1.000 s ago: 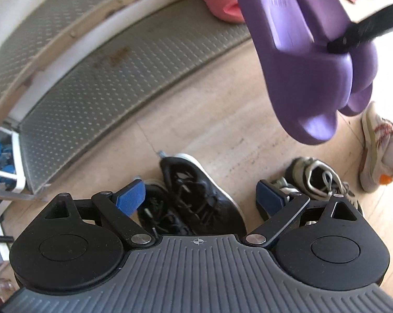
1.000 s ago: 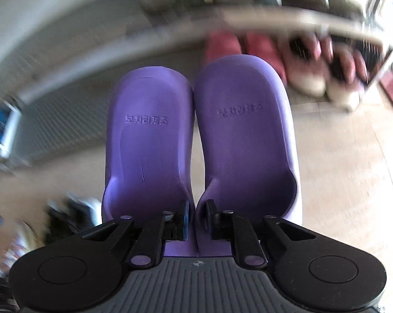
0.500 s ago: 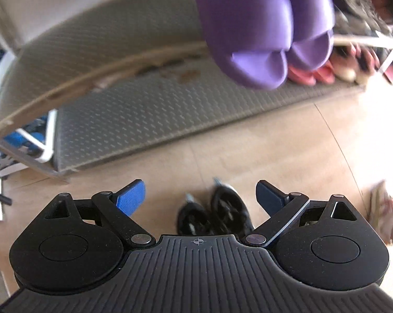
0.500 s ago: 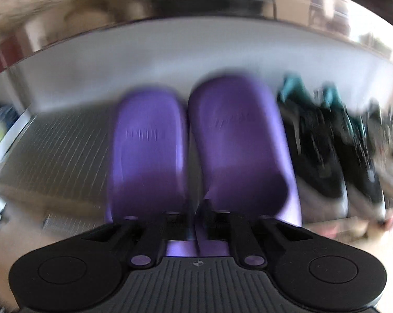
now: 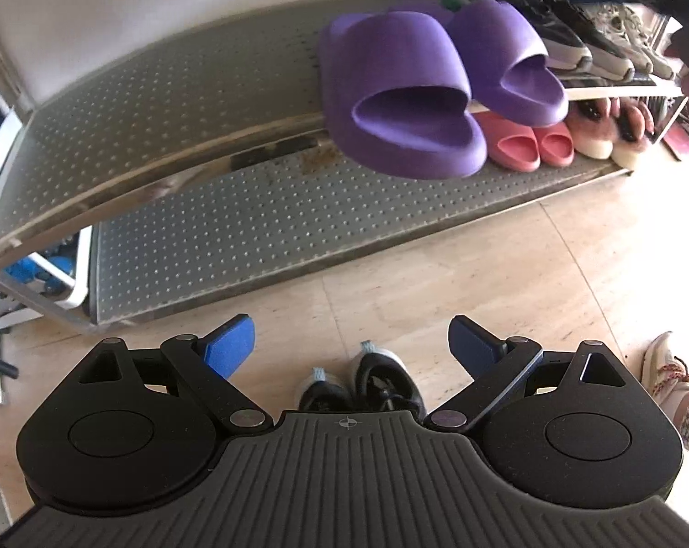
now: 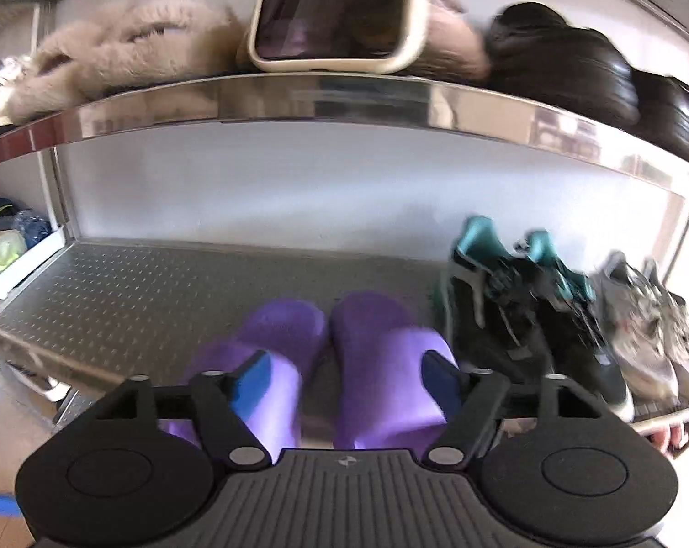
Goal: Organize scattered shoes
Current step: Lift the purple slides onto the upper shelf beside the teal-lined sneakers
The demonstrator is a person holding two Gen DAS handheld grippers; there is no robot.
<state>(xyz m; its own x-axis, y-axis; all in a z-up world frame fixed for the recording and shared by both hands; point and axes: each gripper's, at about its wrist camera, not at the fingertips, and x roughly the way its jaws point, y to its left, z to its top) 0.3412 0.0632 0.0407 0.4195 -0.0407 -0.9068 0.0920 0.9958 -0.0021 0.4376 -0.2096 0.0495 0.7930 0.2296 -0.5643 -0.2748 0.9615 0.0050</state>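
A pair of purple slides (image 5: 436,86) lies on the middle shelf (image 5: 161,105) of the metal shoe rack, heels overhanging its front edge. In the right wrist view the purple slides (image 6: 344,365) sit just ahead of my right gripper (image 6: 347,379), which is open and empty above their heels. My left gripper (image 5: 351,347) is open and empty, low over the floor. A pair of black sneakers (image 5: 363,388) stands on the floor just under it.
Black and teal sneakers (image 6: 518,319) and grey sneakers (image 6: 650,333) stand right of the slides. Pink slides (image 5: 527,146) and fluffy slippers (image 5: 605,132) sit on the bottom shelf. A beige sneaker (image 5: 664,374) lies on the floor at right. The top shelf holds furry shoes (image 6: 116,59).
My right gripper carried the purple slides up to the middle shelf, set them down and opened. My left gripper tilted up from the floor shoes toward the rack.
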